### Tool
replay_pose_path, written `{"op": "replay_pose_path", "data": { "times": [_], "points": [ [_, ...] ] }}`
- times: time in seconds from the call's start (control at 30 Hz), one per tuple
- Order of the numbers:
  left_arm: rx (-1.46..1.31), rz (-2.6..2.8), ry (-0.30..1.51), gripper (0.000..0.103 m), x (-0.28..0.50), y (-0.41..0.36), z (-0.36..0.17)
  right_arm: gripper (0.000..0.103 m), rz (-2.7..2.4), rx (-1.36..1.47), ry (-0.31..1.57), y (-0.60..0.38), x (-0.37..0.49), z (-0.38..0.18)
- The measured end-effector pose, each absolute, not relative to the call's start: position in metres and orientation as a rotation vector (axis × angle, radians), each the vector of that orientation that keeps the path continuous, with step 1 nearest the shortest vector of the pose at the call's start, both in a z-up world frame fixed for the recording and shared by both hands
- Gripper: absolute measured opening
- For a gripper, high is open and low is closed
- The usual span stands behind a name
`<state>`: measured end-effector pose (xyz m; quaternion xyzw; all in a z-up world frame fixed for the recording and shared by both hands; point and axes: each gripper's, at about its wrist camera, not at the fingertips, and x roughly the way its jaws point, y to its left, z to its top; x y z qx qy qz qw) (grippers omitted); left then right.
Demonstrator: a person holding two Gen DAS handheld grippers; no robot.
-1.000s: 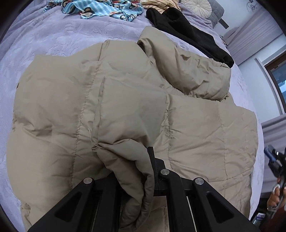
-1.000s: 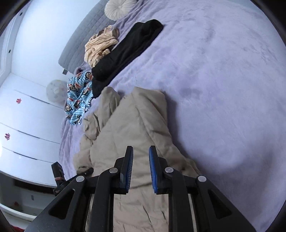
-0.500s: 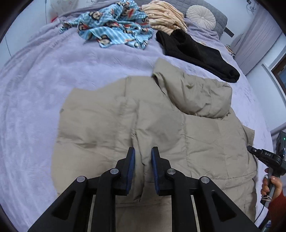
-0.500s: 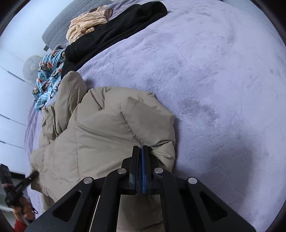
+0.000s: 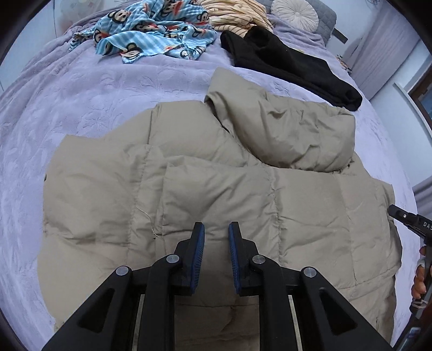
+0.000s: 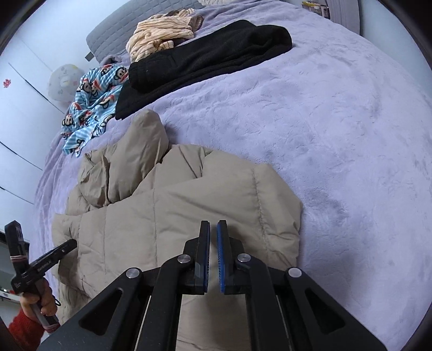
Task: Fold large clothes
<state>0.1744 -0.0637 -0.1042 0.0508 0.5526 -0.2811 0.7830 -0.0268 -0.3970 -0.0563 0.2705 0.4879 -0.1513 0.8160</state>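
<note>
A large beige puffer jacket (image 5: 216, 194) lies spread on the lilac bed cover, its hood (image 5: 291, 135) bunched at the far right. It also shows in the right wrist view (image 6: 189, 216), with a folded edge at the right. My left gripper (image 5: 216, 229) is open and empty, just above the jacket's middle. My right gripper (image 6: 213, 226) is open by a narrow gap and empty, above the jacket's near right part. Each gripper shows at the edge of the other's view, the right one (image 5: 407, 218) and the left one (image 6: 48, 262).
A black garment (image 5: 291, 64) lies beyond the hood. A blue monkey-print cloth (image 5: 156, 35) and a striped cream garment (image 5: 232, 16) lie at the head of the bed, near a round cushion (image 5: 294, 12). The lilac bed cover (image 6: 337, 135) stretches to the right.
My left gripper let go of the jacket fold and opened, then pulled back. My right gripper shut over the jacket edge half a second ago and now stands slightly open above it.
</note>
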Motion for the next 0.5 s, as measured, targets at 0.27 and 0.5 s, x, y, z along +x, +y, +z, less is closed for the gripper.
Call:
{"op": "replay_pose_path", "data": {
  "times": [0.27,0.5],
  "points": [
    [0.185,-0.637,1.164,0.019,0.157,-0.073,-0.122,0.004,-0.39,0.531,1.112,-0.413,-0.055,-0.1],
    [0.209,-0.632,1.148,0.019,0.153,-0.074,-0.123,0.005,-0.452,0.328,1.118,-0.388,-0.052,-0.096]
  ]
}}
